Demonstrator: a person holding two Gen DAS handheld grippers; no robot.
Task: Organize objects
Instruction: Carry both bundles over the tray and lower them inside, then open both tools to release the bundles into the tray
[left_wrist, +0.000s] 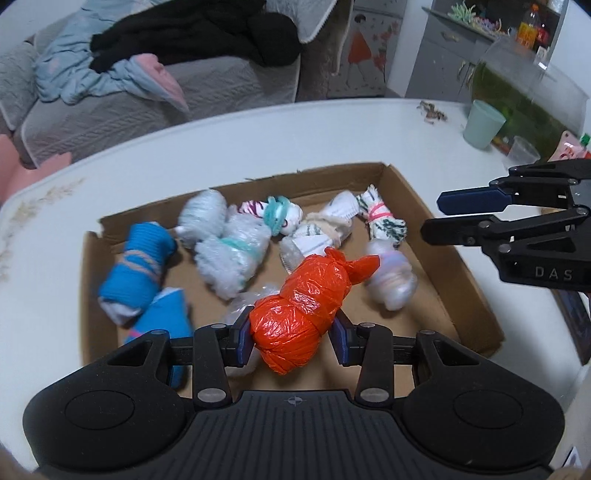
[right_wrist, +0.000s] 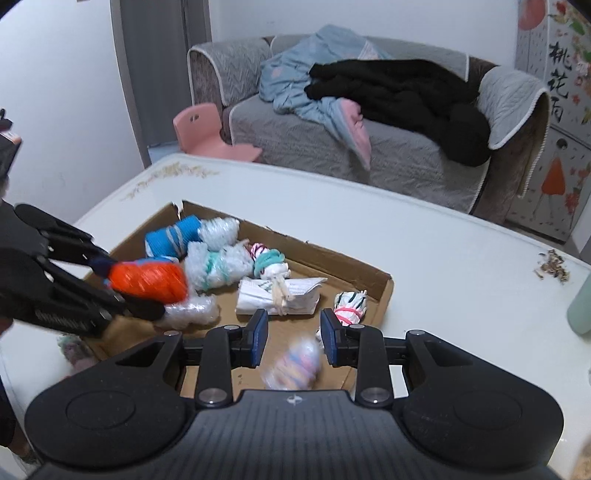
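My left gripper (left_wrist: 291, 338) is shut on an orange plastic-wrapped bundle (left_wrist: 306, 299) and holds it just above the near part of a shallow cardboard box (left_wrist: 466, 280). In the right wrist view this gripper (right_wrist: 127, 288) comes in from the left with the orange bundle (right_wrist: 147, 282). In the box (right_wrist: 369, 271) lie several tied bundles: blue cloth (left_wrist: 142, 258), bubble wrap (left_wrist: 229, 254), folded paper (right_wrist: 280, 295) and a pastel one (right_wrist: 295, 363). My right gripper (right_wrist: 294, 334) hovers over the box's right part, jaws nearly together and empty; it also shows at the box's right side (left_wrist: 432, 216).
The box rests on a white table (left_wrist: 258, 144). A pale green cup (left_wrist: 482, 123), a clear cup (left_wrist: 522, 149) and a fish tank (left_wrist: 524, 92) stand at the table's far right. A grey sofa (right_wrist: 369, 158) with clothes and a pink chair (right_wrist: 210, 133) lie beyond.
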